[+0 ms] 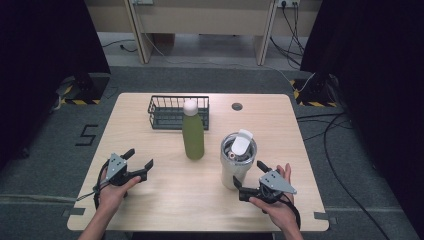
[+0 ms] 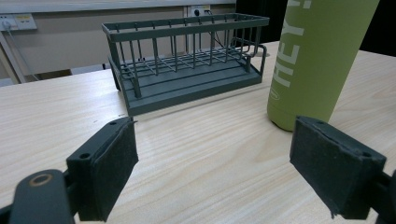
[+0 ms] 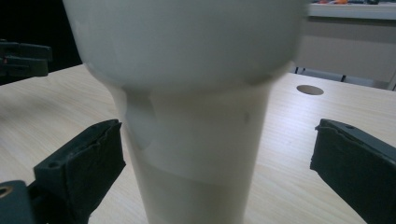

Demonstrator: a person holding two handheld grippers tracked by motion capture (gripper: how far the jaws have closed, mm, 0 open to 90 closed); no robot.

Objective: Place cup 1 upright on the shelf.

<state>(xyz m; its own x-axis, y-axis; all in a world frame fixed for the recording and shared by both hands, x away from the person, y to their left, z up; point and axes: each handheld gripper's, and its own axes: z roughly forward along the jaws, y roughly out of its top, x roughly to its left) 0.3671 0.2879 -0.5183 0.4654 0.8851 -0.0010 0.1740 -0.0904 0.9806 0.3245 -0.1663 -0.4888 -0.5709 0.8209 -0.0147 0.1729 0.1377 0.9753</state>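
Near the table's [image 1: 165, 200] right front edge: a pale tumbler [image 1: 237, 162], wide at the top, narrowing toward its base, upright, white flip lid [image 1: 242, 141] raised over a metal rim. Right gripper [image 1: 248, 178] close against its lower part, jaws spread wide with the cup between them, pads clear of its sides. Left gripper [image 1: 139, 163] spread too, nothing between, aimed toward green bottle [image 1: 193, 131] and wire basket [image 1: 177, 112].

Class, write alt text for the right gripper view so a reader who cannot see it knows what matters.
A pale tumbler stands close up between the right tool's two open black pads, which flank it without touching. It rests on a light wooden table with a round hole farther back.
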